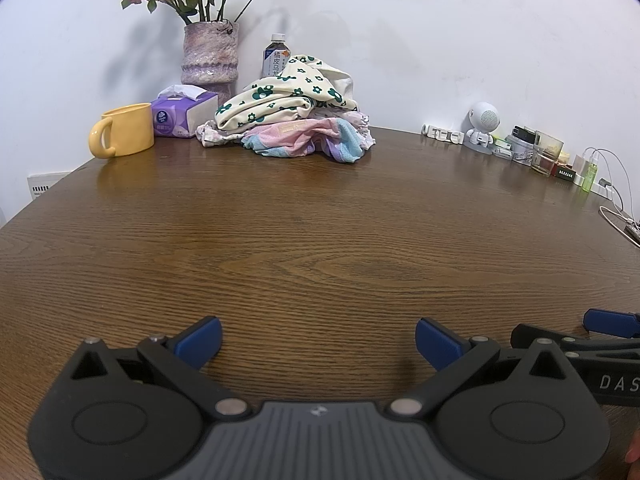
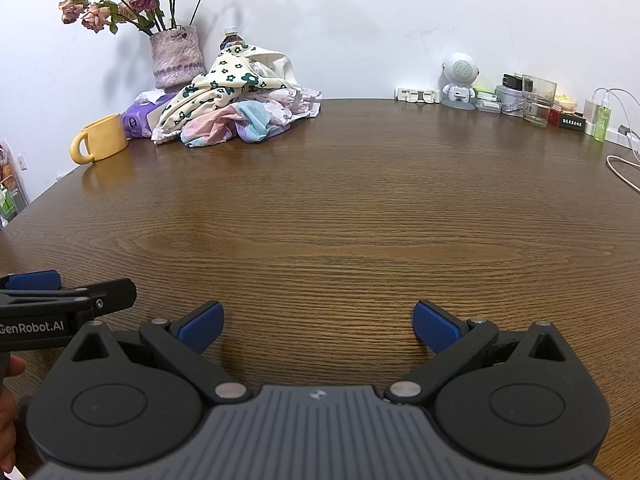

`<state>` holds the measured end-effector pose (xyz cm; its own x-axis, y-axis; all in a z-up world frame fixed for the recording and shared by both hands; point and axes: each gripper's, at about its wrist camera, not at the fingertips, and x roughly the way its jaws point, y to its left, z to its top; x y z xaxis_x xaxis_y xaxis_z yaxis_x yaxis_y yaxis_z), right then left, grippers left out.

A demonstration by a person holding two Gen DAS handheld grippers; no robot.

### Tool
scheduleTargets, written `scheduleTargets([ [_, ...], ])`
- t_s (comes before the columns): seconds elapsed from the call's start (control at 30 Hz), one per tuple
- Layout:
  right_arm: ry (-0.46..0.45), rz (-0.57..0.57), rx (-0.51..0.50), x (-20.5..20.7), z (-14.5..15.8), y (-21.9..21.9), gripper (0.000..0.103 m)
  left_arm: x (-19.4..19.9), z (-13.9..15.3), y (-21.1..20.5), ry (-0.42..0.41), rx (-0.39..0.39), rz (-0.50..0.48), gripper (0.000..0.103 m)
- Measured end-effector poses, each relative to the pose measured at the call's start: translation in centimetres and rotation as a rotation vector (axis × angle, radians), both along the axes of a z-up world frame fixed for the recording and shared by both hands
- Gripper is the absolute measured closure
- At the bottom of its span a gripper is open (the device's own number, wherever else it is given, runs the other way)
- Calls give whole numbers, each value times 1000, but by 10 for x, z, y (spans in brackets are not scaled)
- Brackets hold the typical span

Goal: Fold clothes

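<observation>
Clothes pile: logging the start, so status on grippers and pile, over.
Left gripper open, right gripper open, both empty. Clothes pile unfolded at the table's far edge. Bare table between; nothing blocking.

Left tongs (image 1: 318, 340) spread wide, right tongs (image 2: 318, 326) spread wide, side by side, empty

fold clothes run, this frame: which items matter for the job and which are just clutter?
For the job:
- pile of clothes, unfolded, at the far edge
- table, bare in the middle
- left gripper, open
- right gripper, open

Lying about:
- yellow mug
- tissue pack
- vase of flowers
- bottle
- small speaker figure
- glass
- cables
</observation>
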<state>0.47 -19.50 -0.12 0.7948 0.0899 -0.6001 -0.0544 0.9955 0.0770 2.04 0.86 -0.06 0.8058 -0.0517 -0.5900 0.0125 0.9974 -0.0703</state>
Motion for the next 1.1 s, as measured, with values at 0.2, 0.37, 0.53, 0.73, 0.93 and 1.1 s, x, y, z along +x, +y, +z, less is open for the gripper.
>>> scheduleTargets([
  [0.2, 1, 0, -3, 0, 0, 0, 0, 0, 0, 0, 0, -1, 0, 0],
  [0.37, 2, 0, -5, 0, 1, 1, 0, 0, 1, 0, -1, -1, -1, 0],
  [0.53, 5, -1, -10, 0, 1, 2, 0, 0, 1, 0, 0, 0, -2, 0],
  [0.73, 9, -2, -20, 1, 0, 3, 0, 0, 1, 0, 1, 2, -4, 0],
  [0.93, 19, -1, -50, 2, 0, 8, 1, 1, 0, -2, 4, 11, -6, 0],
  [1.1, 24, 1, -64, 3, -1, 10, 1, 0, 0, 0, 1, 0, -2, 0],
])
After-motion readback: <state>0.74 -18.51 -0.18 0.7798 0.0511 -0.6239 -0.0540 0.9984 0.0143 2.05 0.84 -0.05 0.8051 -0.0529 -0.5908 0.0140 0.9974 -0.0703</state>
